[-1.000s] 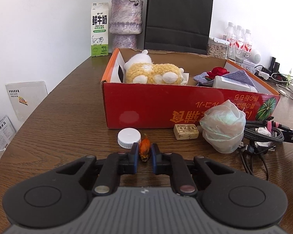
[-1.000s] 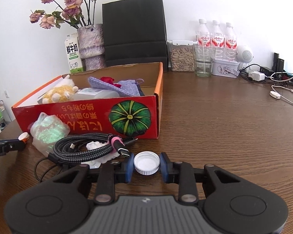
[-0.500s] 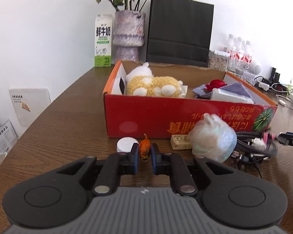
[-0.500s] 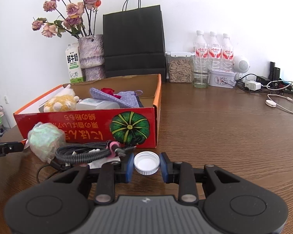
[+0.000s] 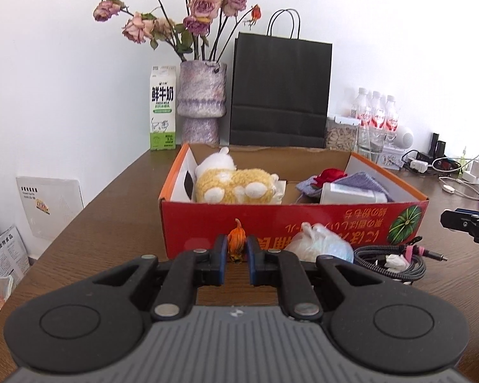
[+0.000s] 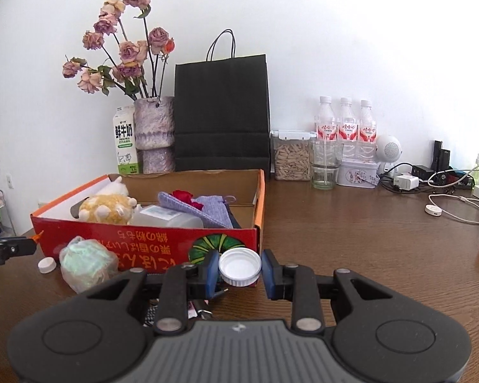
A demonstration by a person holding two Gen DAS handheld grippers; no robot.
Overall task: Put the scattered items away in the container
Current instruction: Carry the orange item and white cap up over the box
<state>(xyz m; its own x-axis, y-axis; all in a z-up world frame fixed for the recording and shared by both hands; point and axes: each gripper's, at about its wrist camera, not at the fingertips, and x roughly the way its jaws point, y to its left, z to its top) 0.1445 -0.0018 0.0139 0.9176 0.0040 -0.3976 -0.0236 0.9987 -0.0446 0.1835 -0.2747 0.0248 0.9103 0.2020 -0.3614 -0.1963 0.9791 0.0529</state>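
Left wrist view: a small orange dried fruit (image 5: 237, 245) is pinched between the pads of the left gripper (image 5: 236, 257), whose jaws are closed down almost fully on it, holding it clear of the wooden table (image 5: 111, 223) just in front of the near wall of the red cardboard box (image 5: 271, 220). The narrow grip suits so slight a thing; it seems lifted so it can pass over that wall. In the right wrist view, the right gripper (image 6: 239, 269) has a white bottle cap (image 6: 239, 267) clamped between its blue pads, the jaws only partly apart to match the cap's width, also raised near the box's near right corner. Inside the box lie a yellow plush toy (image 5: 236, 188) at the left, and a purple knitted cloth (image 5: 351, 182) with a red flower (image 5: 330, 174) and a white plastic container (image 5: 348, 196) at the right. Still on the table against the box front are a knotted plastic bag (image 5: 319, 245), a coiled braided cable (image 5: 389, 258) to its right, and a second white cap (image 6: 47, 265) at the left. Behind the box stand a milk carton (image 5: 163, 108), a vase of dried roses (image 5: 202, 102) and a black paper bag (image 5: 281, 92).
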